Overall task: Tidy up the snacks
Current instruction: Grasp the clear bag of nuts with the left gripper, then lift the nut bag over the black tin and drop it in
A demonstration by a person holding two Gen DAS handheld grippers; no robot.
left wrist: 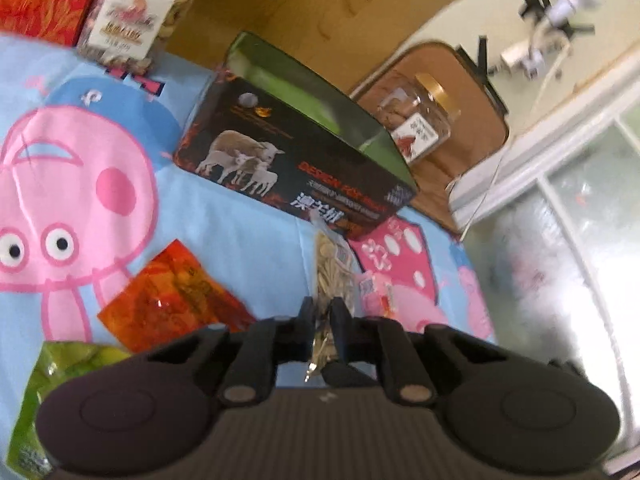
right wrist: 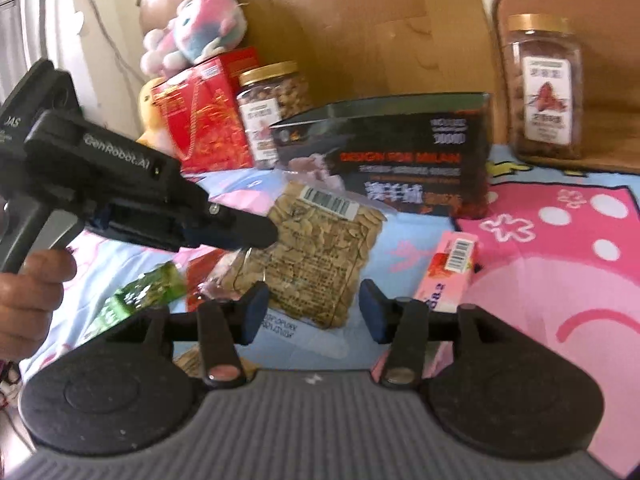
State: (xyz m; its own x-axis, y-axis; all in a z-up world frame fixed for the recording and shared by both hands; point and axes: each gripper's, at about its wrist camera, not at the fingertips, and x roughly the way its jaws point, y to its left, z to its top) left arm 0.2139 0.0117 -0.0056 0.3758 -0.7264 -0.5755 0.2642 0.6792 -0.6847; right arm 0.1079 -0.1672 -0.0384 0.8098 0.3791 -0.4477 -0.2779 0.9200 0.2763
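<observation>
My left gripper (left wrist: 323, 312) is shut on a clear bag of seeds (left wrist: 332, 268) and holds it edge-on above the blue cartoon blanket (left wrist: 224, 208). In the right wrist view the same bag of seeds (right wrist: 320, 248) hangs from the left gripper (right wrist: 260, 232), which comes in from the left. My right gripper (right wrist: 312, 308) is open and empty, just below the bag. A pink snack box (right wrist: 448, 276) lies right of the bag. A black carton with sheep (left wrist: 292, 160) stands behind, also seen in the right wrist view (right wrist: 400, 160).
An orange-red packet (left wrist: 172, 292) and a green packet (left wrist: 68, 384) lie on the blanket at the left. A nut jar (right wrist: 272, 108), a red gift box (right wrist: 204, 116) and a plush toy (right wrist: 196, 32) stand at the back. Another jar (right wrist: 544, 88) stands back right.
</observation>
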